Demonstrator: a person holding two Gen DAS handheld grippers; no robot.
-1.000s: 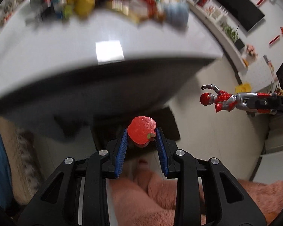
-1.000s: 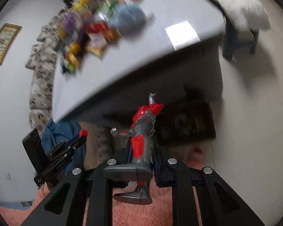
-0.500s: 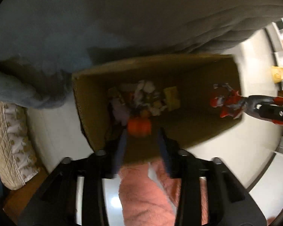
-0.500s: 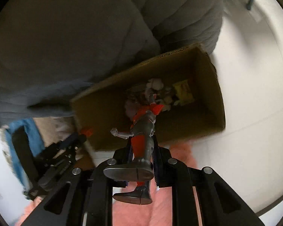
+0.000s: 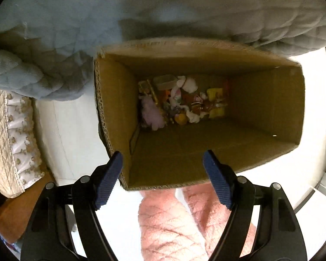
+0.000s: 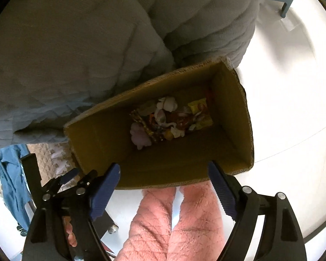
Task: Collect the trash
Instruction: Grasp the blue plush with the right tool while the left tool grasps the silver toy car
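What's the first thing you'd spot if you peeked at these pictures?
A big open cardboard box on the pale floor, with a jumble of colourful trash heaped at its bottom. Above its near edge the left tongs and right tongs hang with jaws opening, nothing between them. A grey quilted blanket drapes behind the box, and fluffy pink trousers show below.

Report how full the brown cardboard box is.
Mostly empty: the brown cardboard box holds only a small heap of mixed trash on its bottom.
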